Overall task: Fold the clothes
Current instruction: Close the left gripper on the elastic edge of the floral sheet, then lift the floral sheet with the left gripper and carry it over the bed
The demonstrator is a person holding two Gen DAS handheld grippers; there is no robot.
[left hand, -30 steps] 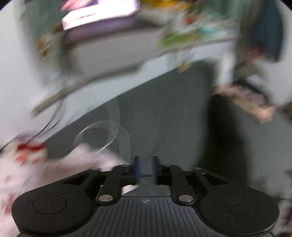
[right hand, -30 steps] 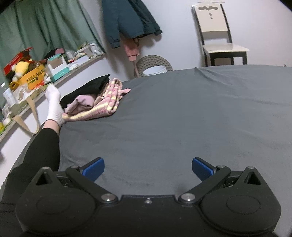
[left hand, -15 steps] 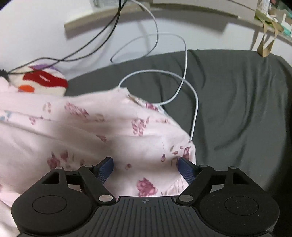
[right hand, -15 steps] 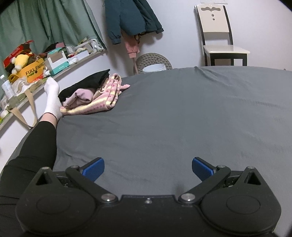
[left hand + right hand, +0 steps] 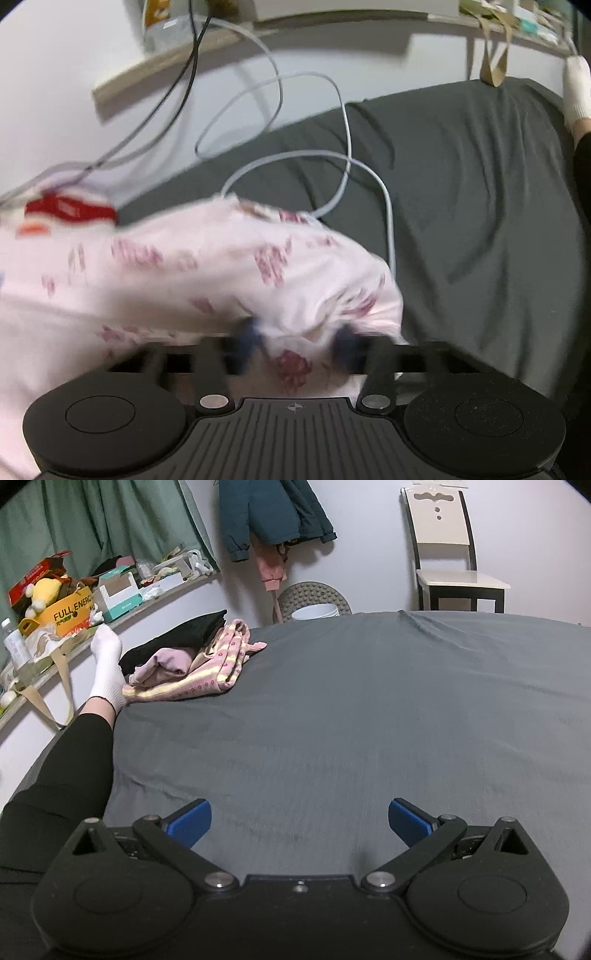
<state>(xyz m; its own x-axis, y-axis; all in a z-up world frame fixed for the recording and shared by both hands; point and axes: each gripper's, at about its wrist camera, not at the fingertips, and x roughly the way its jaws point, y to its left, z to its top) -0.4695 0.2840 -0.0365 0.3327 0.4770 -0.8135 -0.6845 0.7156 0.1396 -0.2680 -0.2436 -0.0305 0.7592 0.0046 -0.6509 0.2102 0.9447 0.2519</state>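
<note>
A pink floral garment [image 5: 184,280] lies crumpled on the grey bed sheet [image 5: 461,221], filling the lower left of the left wrist view. My left gripper [image 5: 297,338] is pushed into its near edge. Its blurred blue fingertips [image 5: 247,338] stand partly apart with a fold of the cloth between them. In the right wrist view my right gripper [image 5: 299,821] hovers wide open over bare grey sheet [image 5: 369,709], holding nothing. A pile of folded clothes [image 5: 192,664], pink, striped and black, sits at the far left of the bed.
A white cable [image 5: 347,147] loops over the sheet just beyond the garment. A red and white soft item [image 5: 66,210] lies at the left. A person's leg [image 5: 74,760] with a white sock [image 5: 107,668] rests along the bed's left edge. A cluttered shelf [image 5: 110,602] and a chair [image 5: 454,576] stand behind.
My left gripper swung down onto the pink garment, opened, and its fingers now stand closer together around a fold. The right gripper has drifted slightly nearer the sheet and stays open.
</note>
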